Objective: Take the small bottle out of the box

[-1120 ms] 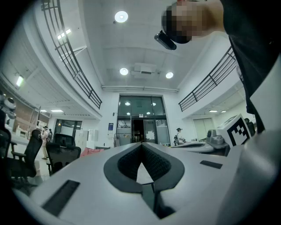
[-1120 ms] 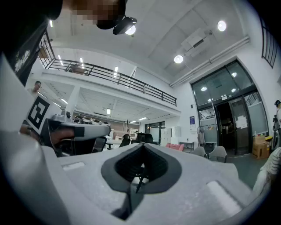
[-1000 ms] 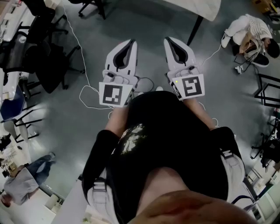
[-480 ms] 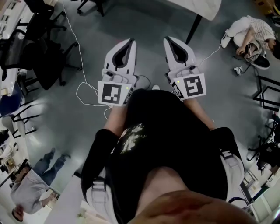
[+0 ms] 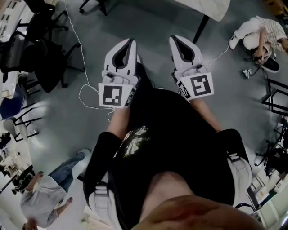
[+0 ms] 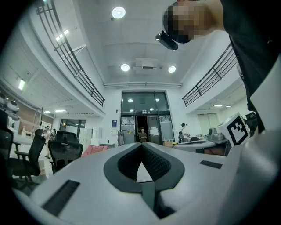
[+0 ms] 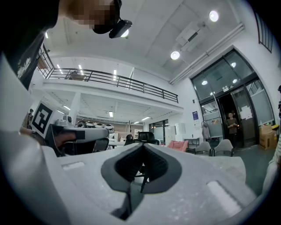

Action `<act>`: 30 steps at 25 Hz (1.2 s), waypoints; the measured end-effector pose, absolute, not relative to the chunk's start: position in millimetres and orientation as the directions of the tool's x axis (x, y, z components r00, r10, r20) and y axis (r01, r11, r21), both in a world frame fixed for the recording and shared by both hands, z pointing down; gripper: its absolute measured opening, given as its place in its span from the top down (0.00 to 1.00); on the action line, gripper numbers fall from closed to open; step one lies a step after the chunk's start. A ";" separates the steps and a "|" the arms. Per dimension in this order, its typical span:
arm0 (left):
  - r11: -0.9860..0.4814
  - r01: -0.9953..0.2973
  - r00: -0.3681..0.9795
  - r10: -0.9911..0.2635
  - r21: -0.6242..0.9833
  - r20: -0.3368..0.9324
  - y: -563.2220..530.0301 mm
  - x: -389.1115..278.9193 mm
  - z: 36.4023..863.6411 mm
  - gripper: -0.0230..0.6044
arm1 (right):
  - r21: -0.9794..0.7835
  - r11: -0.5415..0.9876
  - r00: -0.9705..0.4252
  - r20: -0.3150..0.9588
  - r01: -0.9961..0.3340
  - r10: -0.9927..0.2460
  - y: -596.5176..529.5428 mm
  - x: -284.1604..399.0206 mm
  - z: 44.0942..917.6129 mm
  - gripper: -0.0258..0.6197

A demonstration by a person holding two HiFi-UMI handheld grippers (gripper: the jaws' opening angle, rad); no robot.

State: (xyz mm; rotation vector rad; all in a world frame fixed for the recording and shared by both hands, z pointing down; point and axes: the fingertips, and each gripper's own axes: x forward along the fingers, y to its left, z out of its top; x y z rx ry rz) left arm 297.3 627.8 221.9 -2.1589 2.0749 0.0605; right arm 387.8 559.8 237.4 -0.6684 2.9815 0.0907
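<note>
No box and no small bottle show in any view. The person stands and holds both grippers out at waist height over a grey floor [image 5: 148, 27]. My left gripper [image 5: 132, 41] is shut, its jaw tips meeting with nothing between them; the left gripper view looks along its closed jaws [image 6: 141, 145] into a large hall. My right gripper [image 5: 172, 39] is shut too and holds nothing; in the right gripper view its tips [image 7: 143, 145] touch.
Black office chairs [image 5: 42, 58] stand at the left. A white table [image 5: 202, 6] with a dark leg is ahead. White cables [image 5: 90, 90] trail over the floor. One person [image 5: 258, 31] sits on the floor at the right; another person [image 5: 45, 197] walks at the lower left.
Both grippers have lifted slightly and moved a little forward. The person at the lower left has walked further into view.
</note>
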 end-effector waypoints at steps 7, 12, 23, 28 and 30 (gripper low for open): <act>-0.066 -0.995 0.075 -0.988 -0.072 -0.132 560.7 251.9 226.7 0.95 | 0.056 0.890 -0.890 -0.097 -0.452 -0.446 494.7 344.4 235.7 0.97; -0.084 -0.992 0.095 -0.988 -0.095 -0.120 512.8 211.1 227.7 0.95 | 0.049 0.876 -0.875 -0.099 -0.481 -0.474 444.6 306.4 236.0 0.97; -0.163 -0.982 0.172 -0.980 -0.101 -0.098 399.7 131.3 220.4 0.95 | 0.051 0.851 -0.850 -0.106 -0.523 -0.517 340.9 221.7 224.6 0.97; -0.198 -0.975 0.207 -0.974 -0.106 -0.089 357.4 103.3 212.6 0.95 | 0.037 0.833 -0.831 -0.101 -0.552 -0.547 297.1 193.5 219.5 0.97; -0.206 -0.973 0.216 -0.971 -0.104 -0.100 345.9 86.1 211.6 0.95 | 0.041 0.827 -0.826 -0.104 -0.560 -0.554 285.3 176.3 219.4 0.97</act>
